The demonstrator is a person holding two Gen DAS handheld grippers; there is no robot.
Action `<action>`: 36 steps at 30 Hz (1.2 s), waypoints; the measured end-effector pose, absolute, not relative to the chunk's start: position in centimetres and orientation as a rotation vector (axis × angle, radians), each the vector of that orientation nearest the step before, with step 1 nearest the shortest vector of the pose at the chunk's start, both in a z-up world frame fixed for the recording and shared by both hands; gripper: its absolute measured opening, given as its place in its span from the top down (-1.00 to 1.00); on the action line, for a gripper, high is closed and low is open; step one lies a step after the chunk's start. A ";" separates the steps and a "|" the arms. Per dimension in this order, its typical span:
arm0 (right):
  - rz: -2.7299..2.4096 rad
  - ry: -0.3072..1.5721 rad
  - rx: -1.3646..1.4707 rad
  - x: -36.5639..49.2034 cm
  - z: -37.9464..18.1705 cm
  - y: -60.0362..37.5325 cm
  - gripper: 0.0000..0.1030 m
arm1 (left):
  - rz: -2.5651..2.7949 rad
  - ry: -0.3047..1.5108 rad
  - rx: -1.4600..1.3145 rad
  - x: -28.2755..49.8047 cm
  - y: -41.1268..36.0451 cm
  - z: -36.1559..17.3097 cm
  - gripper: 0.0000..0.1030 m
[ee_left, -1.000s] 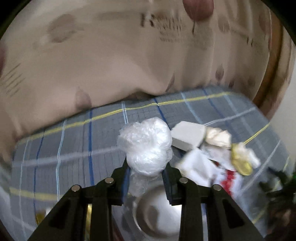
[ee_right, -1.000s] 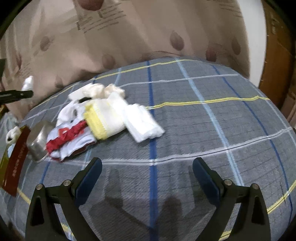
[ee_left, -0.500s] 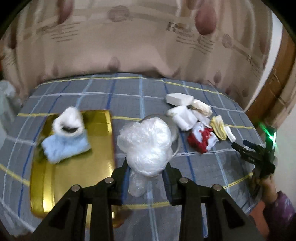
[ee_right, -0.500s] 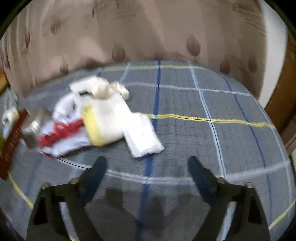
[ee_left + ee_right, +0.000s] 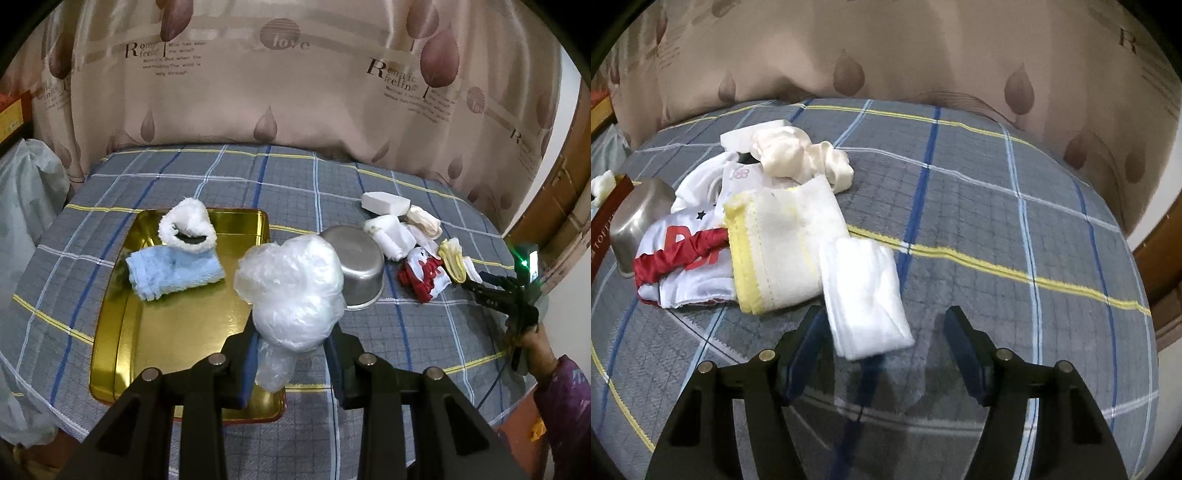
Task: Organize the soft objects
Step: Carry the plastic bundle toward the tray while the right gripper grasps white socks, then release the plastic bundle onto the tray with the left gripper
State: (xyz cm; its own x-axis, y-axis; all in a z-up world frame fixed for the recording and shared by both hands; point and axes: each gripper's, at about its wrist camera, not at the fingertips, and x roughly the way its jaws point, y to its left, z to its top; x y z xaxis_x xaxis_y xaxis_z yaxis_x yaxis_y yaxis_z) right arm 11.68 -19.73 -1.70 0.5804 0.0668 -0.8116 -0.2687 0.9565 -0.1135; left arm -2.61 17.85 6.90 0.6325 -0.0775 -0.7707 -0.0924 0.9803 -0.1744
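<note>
My left gripper [image 5: 291,347] is shut on a crumpled clear plastic bag [image 5: 291,288], held above the right edge of a gold tray [image 5: 177,325]. The tray holds a light blue towel [image 5: 173,271] and a white fluffy sock [image 5: 188,227]. My right gripper [image 5: 884,328] is open, low over the plaid bedcover, with a folded white cloth [image 5: 864,291] just ahead between its fingers. Behind it lie a yellow-edged white cloth [image 5: 775,251], a red and white garment [image 5: 687,258] and a cream cloth [image 5: 798,155].
An overturned steel bowl [image 5: 358,266] stands between the tray and the pile of cloths [image 5: 413,240]. A white block [image 5: 384,203] lies at the back of the pile. A beige printed curtain [image 5: 295,92] hangs behind the bed. A plastic bag [image 5: 22,192] sits at far left.
My left gripper has pulled back and up with the plastic bag, bringing the tray into view. My right gripper has moved forward and narrowed around the folded white cloth.
</note>
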 end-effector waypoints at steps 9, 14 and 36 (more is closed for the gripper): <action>0.231 0.869 -0.105 8.4 1.0 -20.1 0.87 | 0.067 0.869 -0.244 -3.6 19.9 6.8 0.37; 0.326 0.752 -0.033 3.1 5.0 -17.7 0.87 | 0.121 0.871 -0.274 -4.3 21.9 5.7 0.37; 0.524 0.696 0.010 -2.4 8.9 -10.0 0.87 | -0.038 0.978 -0.126 5.4 22.5 1.2 0.37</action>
